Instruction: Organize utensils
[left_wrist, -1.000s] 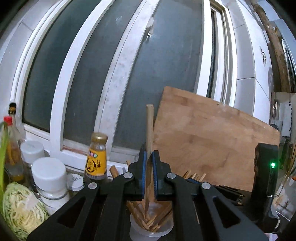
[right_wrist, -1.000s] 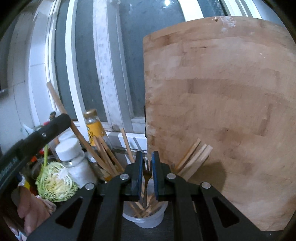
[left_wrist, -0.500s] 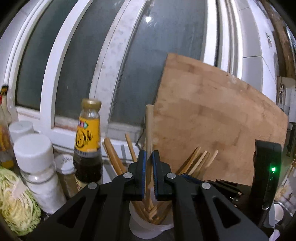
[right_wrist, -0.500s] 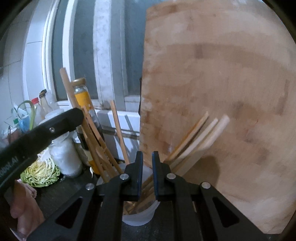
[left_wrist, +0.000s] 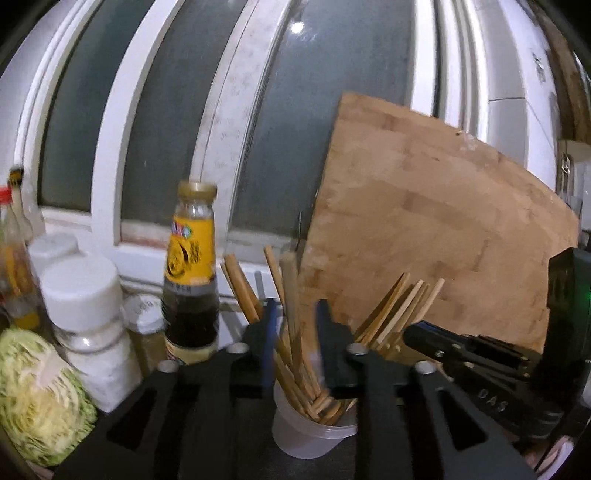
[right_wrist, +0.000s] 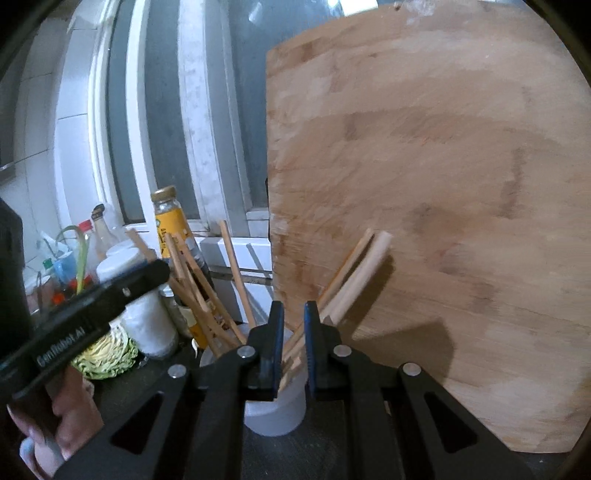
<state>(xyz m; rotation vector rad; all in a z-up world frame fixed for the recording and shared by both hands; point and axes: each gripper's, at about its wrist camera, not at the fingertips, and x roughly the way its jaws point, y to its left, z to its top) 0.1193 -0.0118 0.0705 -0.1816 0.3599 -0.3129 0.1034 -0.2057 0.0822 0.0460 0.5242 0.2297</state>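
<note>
A translucent plastic cup (left_wrist: 306, 432) holds several wooden chopsticks (left_wrist: 295, 365) that fan out of it; it also shows in the right wrist view (right_wrist: 273, 417). My left gripper (left_wrist: 293, 325) is open just above the cup, with one upright wooden stick (left_wrist: 290, 288) standing free between its jaws. My right gripper (right_wrist: 293, 325) hovers over the same cup with its jaws slightly apart and nothing between them. The left gripper's body (right_wrist: 92, 310) crosses the left of the right wrist view.
A large wooden cutting board (left_wrist: 424, 229) leans against the window behind the cup. To the left stand a dark sauce bottle (left_wrist: 190, 277), white-capped jars (left_wrist: 88, 325) and a cut cabbage (left_wrist: 37, 395). The right gripper's body (left_wrist: 517, 369) is at right.
My left gripper has opened and let go of the wooden stick, which now stands in the cup. My right gripper has released its fork and opened a little.
</note>
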